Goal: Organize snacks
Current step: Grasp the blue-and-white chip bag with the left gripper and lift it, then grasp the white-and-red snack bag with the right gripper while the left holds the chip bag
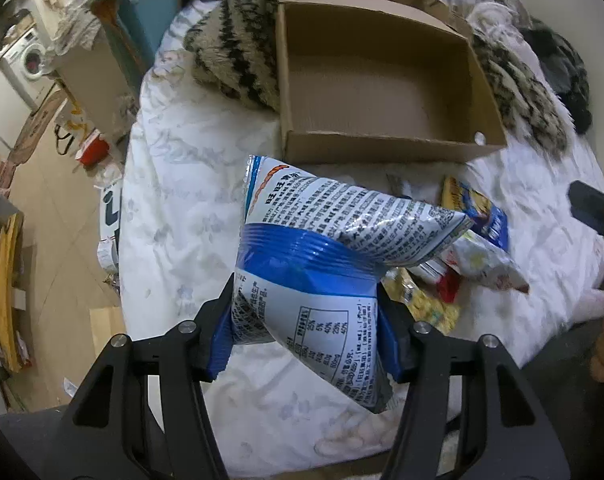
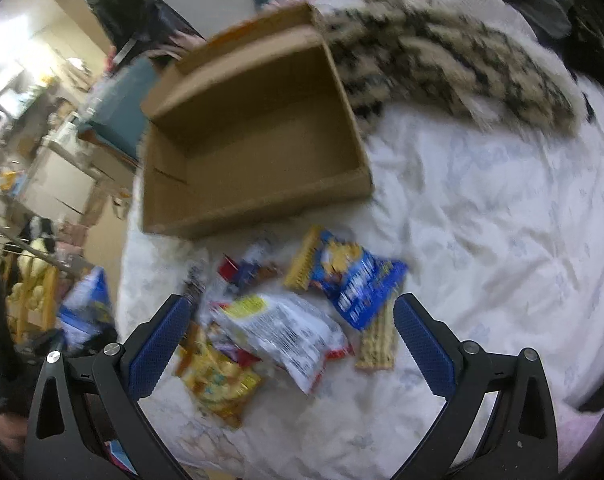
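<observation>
**Bag lifted, box waiting empty**

A blue-and-white snack bag [image 1: 302,280] is pinched at its lower part by the left gripper [image 1: 304,338], pads pressed in, bag held clear of the bedsheet [image 1: 190,200], prob. for carrying to the empty cardboard box [image 1: 382,148] just beyond. Right gripper [image 2: 292,344] is held wide apart, nothing gripped, above the snack pile [image 2: 286,320]. Pile blurred; labels unreadable, count unclear.

I observe a bed under a white quilt [image 1: 190,208] filling mid-frame, with a striped fleece blanket [image 1: 238,52] bunched toward the top. At far left of the left wrist view: 1 washing machine [image 1: 28,60], beige tiled floor [image 1: 58,208] and a teal chair [image 1: 150,12]. Bright light enters upper left of the right wrist view.
</observation>
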A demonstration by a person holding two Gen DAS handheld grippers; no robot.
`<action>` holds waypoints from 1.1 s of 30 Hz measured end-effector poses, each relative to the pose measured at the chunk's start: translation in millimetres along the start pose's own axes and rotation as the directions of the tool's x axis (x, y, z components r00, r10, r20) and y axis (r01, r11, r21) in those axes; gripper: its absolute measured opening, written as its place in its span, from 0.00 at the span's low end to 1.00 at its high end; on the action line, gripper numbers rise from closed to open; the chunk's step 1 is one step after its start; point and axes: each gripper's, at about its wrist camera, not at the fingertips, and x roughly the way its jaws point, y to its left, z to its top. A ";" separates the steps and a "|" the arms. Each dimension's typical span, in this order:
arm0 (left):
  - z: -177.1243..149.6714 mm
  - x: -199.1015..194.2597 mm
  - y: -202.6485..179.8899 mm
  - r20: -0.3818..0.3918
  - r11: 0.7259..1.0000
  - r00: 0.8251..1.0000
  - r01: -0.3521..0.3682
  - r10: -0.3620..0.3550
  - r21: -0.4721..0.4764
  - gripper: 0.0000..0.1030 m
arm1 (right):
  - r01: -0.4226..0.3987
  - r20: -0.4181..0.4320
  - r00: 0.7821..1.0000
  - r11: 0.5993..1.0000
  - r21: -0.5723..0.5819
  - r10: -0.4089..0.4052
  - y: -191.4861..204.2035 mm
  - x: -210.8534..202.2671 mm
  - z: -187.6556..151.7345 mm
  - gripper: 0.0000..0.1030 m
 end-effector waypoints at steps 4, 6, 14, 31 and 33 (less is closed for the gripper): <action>3.0 12.0 6.0 -0.031 0.998 0.999 0.032 -0.034 -0.057 0.53 | 0.020 -0.070 0.997 0.997 -0.070 -0.025 8.3 21.0 -1.3 0.97; 4.2 13.4 6.2 -0.031 0.998 0.999 0.033 -0.035 -0.057 0.53 | 0.070 -0.161 0.982 0.982 -0.173 -0.099 20.7 47.0 -12.5 0.88; 3.9 6.3 -3.8 0.014 0.999 0.999 0.033 -0.033 -0.016 0.54 | 0.099 -0.253 0.945 0.919 -0.382 -0.207 54.4 100.9 -40.5 0.69; 3.7 14.4 2.6 0.002 0.999 1.000 0.003 -0.003 -0.035 0.54 | -0.044 -0.211 0.977 0.950 -0.309 -0.024 47.0 39.6 -35.3 0.07; 4.1 15.7 4.2 0.002 0.999 1.000 -0.003 0.003 -0.042 0.54 | -0.046 -0.207 0.978 0.950 -0.309 -0.019 46.1 34.6 -36.2 0.06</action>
